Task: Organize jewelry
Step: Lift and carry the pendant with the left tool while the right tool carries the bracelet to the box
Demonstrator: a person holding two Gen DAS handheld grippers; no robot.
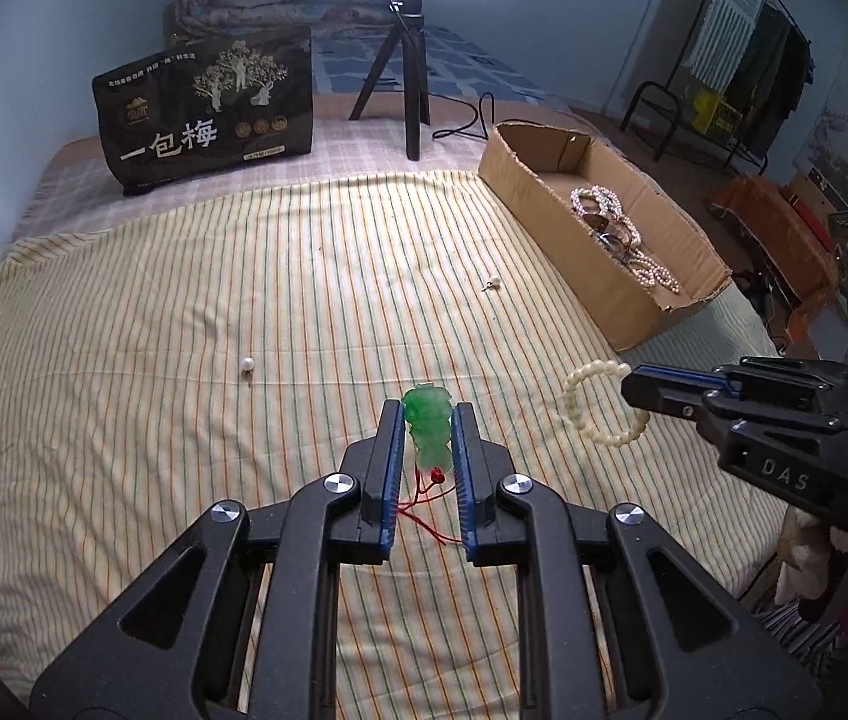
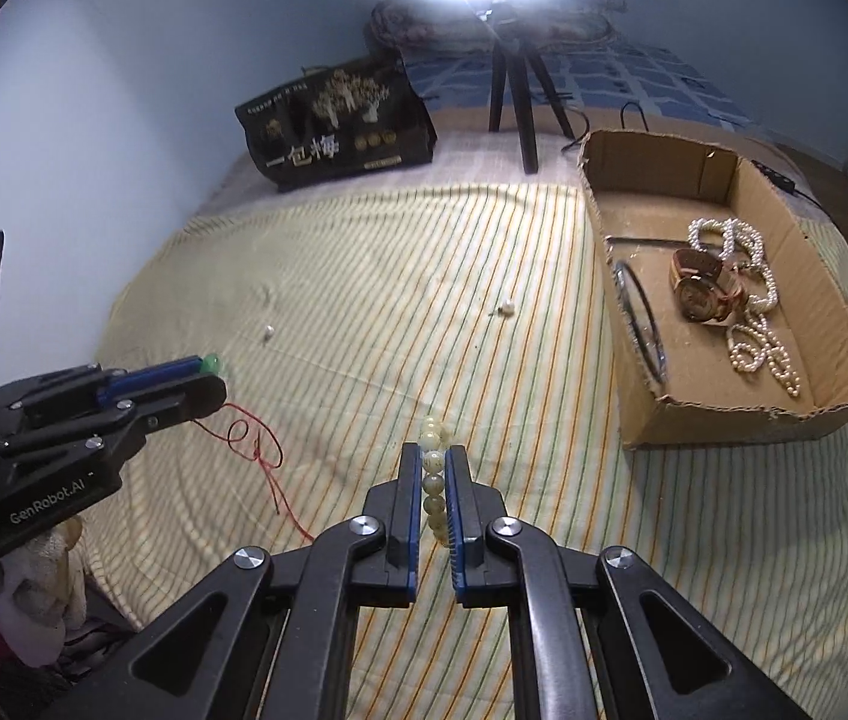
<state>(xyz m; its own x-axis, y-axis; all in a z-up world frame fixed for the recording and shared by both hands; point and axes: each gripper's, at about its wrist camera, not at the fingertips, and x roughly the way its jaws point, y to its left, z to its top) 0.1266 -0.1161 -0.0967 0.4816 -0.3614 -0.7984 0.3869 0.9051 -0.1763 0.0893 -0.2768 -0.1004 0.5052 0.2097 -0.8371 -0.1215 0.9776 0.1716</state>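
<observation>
pearls and watch already lie in the cardboard box [image 2: 724, 420]; left hand-held gripper [image 1: 428, 420] pinches green pendant [image 1: 431, 427], right hand-held gripper [image 2: 433, 468] pinches bead bracelet [image 2: 433, 474]; 2 loose pearl earrings [image 1: 248, 365] remain on the bed.

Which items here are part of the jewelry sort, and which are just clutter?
Job:
green pendant in left gripper
bead bracelet in right gripper
two loose pearl earrings
cardboard box with pearl necklace and watch

Clutter:
black snack bag
tripod
</observation>
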